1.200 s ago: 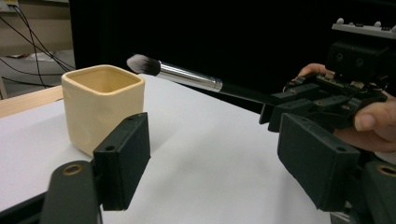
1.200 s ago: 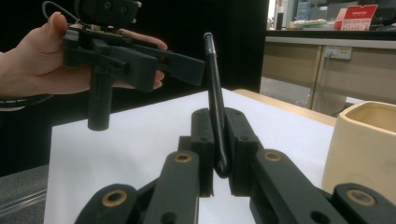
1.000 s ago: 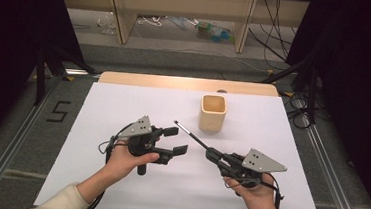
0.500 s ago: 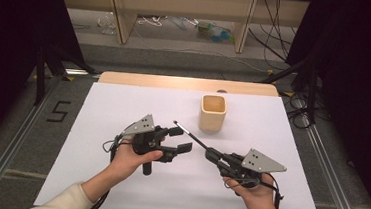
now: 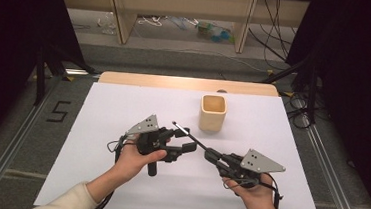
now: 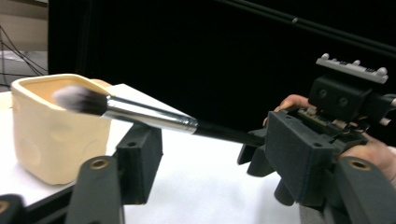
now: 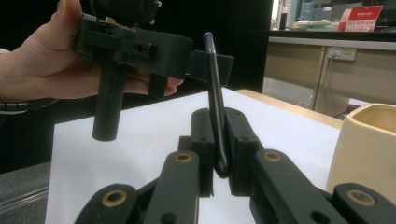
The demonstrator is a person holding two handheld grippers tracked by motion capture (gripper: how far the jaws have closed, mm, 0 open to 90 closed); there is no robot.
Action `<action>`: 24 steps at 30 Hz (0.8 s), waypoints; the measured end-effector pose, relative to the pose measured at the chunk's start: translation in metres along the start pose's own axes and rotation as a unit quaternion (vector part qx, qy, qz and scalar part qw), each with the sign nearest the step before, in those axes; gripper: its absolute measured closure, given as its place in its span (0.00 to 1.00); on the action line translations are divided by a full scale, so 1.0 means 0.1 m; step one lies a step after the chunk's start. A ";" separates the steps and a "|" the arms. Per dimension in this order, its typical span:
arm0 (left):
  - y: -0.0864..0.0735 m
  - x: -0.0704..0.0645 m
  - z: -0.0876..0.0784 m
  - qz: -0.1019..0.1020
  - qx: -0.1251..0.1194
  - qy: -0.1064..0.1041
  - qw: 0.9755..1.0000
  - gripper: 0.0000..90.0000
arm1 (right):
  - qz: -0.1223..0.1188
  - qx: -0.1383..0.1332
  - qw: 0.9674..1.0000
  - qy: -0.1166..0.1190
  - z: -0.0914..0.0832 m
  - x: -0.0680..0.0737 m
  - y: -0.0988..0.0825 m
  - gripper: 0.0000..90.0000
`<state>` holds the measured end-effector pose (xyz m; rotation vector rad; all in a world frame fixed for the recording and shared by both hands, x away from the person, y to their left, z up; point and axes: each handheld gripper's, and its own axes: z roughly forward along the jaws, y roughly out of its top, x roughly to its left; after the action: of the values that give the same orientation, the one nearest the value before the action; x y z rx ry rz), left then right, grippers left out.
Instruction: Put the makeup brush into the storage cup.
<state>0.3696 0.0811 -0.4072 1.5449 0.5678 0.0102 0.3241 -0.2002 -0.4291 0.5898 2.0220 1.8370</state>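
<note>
Clamping the brush, black-handled, silver-ferruled, grey-tipped, the right tongs; left tongs apart, closing around it.

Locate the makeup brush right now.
High view, centre: the makeup brush is clamped by its handle in the right gripper, bristles between the left gripper's jaws, near the beige cup.
</note>
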 end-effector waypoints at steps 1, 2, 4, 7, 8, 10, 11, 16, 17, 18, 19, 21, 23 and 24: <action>0.00 0.01 0.01 0.010 -0.001 -0.010 1.000 0.43 | -0.001 0.008 1.000 -0.001 -0.01 0.00 0.00 0.93; 0.00 0.00 0.01 -0.002 0.000 -0.004 1.000 0.44 | 0.000 -0.003 1.000 -0.001 0.01 0.01 0.00 0.93; 0.00 0.00 0.01 -0.002 -0.001 -0.004 1.000 0.46 | -0.001 -0.002 1.000 -0.001 0.01 0.01 0.00 0.93; 0.00 0.00 0.01 -0.005 -0.007 -0.010 1.000 0.49 | -0.001 0.009 1.000 -0.003 0.00 0.02 0.00 0.93; 0.00 0.00 0.01 -0.005 -0.007 -0.010 1.000 0.50 | -0.002 0.009 1.000 -0.001 0.01 0.02 -0.01 0.93; 0.00 -0.01 0.01 -0.016 -0.015 -0.005 1.000 0.53 | -0.007 0.003 1.000 0.002 0.02 0.02 -0.01 0.93; 0.00 -0.01 0.01 -0.018 -0.017 -0.003 1.000 0.55 | -0.008 0.004 1.000 0.000 0.02 0.02 -0.01 0.93; 0.01 0.01 0.01 -0.020 -0.029 -0.013 0.999 0.65 | -0.012 0.021 1.000 0.001 0.01 0.03 -0.01 0.93; 0.01 0.01 0.00 -0.029 -0.030 -0.010 0.999 0.67 | -0.012 0.021 1.000 0.002 0.02 0.03 -0.02 0.93; 0.01 0.02 0.00 -0.024 -0.033 -0.013 0.999 0.70 | -0.015 0.017 1.000 -0.001 0.03 0.03 -0.03 0.93; 0.01 0.02 0.00 -0.024 -0.033 -0.013 0.999 0.72 | -0.013 0.021 1.000 0.002 0.04 0.04 -0.03 0.93; 0.02 0.01 -0.01 -0.020 -0.039 -0.022 0.999 0.76 | -0.017 0.029 0.999 0.004 0.05 0.04 -0.05 0.93; 0.03 -0.02 -0.01 -0.016 -0.042 -0.029 0.999 0.80 | -0.018 0.030 0.999 0.011 0.07 0.05 -0.06 0.93; 0.03 -0.03 -0.01 -0.018 -0.044 -0.031 0.998 0.82 | -0.021 0.028 0.999 0.009 0.09 0.05 -0.07 0.93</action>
<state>0.3676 0.0808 -0.4033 1.4446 0.5393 -0.0394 0.3235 -0.1907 -0.4369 0.5432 2.0882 1.7715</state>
